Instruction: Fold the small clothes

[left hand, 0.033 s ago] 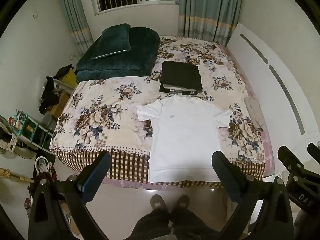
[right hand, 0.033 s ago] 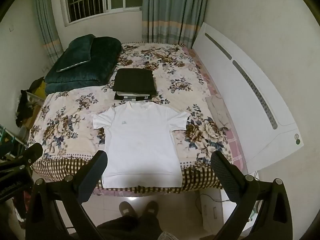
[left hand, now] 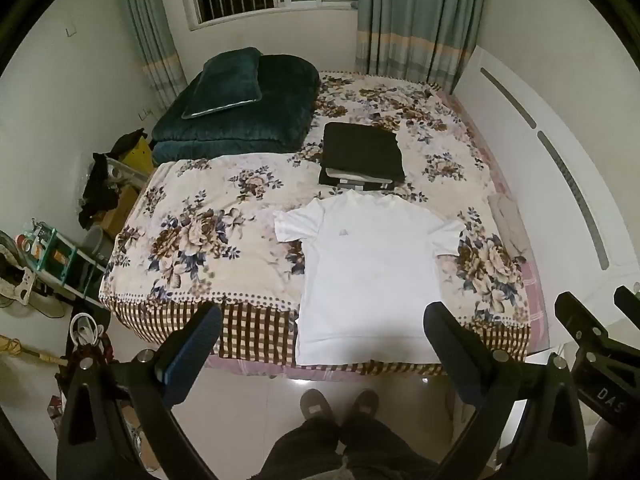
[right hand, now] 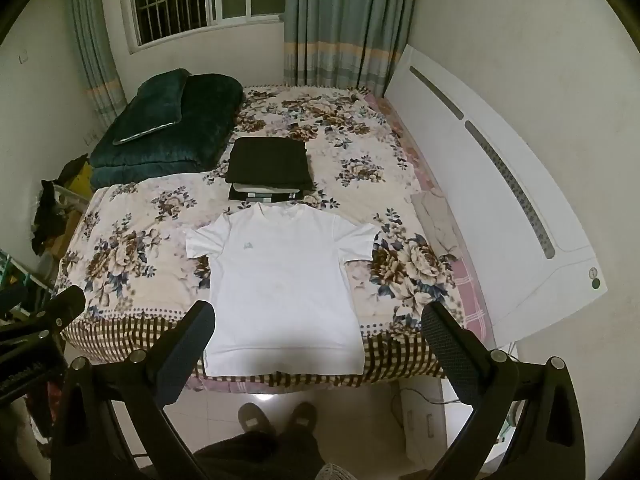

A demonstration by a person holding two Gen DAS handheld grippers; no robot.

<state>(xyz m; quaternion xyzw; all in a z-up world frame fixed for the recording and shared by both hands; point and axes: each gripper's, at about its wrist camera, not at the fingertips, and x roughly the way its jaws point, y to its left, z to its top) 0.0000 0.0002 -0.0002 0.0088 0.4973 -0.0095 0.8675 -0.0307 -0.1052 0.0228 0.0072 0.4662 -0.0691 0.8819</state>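
A white T-shirt (left hand: 368, 272) lies flat, face up, on the near edge of the floral bed, its hem hanging over the edge; it also shows in the right wrist view (right hand: 280, 280). Behind it lies a stack of folded dark clothes (left hand: 362, 156), also in the right wrist view (right hand: 268, 168). My left gripper (left hand: 322, 320) is open and empty, held high above the floor in front of the bed. My right gripper (right hand: 318, 320) is open and empty at about the same height, beside the left one.
A dark green folded quilt with a pillow (left hand: 236, 112) lies at the far left of the bed (left hand: 192, 240). A white headboard (right hand: 492, 208) stands at the right. Clutter and a shelf (left hand: 60, 256) stand on the floor at the left. My feet (left hand: 340, 404) are on the tiles.
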